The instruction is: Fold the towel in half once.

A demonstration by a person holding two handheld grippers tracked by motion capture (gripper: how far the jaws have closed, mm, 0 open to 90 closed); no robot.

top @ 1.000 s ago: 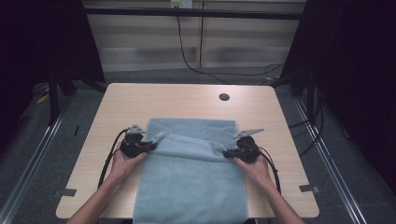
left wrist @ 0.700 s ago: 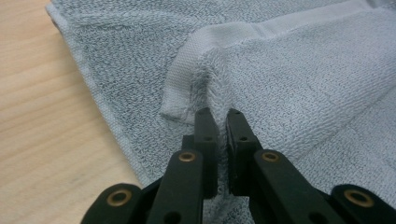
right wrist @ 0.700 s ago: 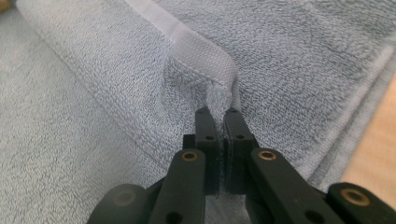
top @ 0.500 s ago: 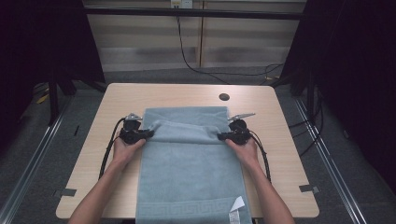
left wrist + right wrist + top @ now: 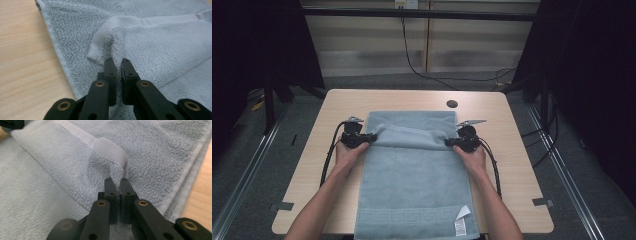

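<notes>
Towel (image 5: 414, 170) lies lengthwise on the table (image 5: 512, 150). Since a sec ago you've drawn its pinched edge back toward you; L gripper (image 5: 371, 137) & R gripper (image 5: 449, 142) both clamped on its corners. Fold's halfway, I'd say.

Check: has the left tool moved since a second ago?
Yes. In the high view the left tool, shut on the towel, has carried its edge away from the person, toward the round grommet.

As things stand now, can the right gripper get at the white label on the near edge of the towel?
Probably not yet. The right gripper is shut on the folded edge of the towel, so it must let go first. After that the way to the label looks free, with nothing lying between.
</notes>
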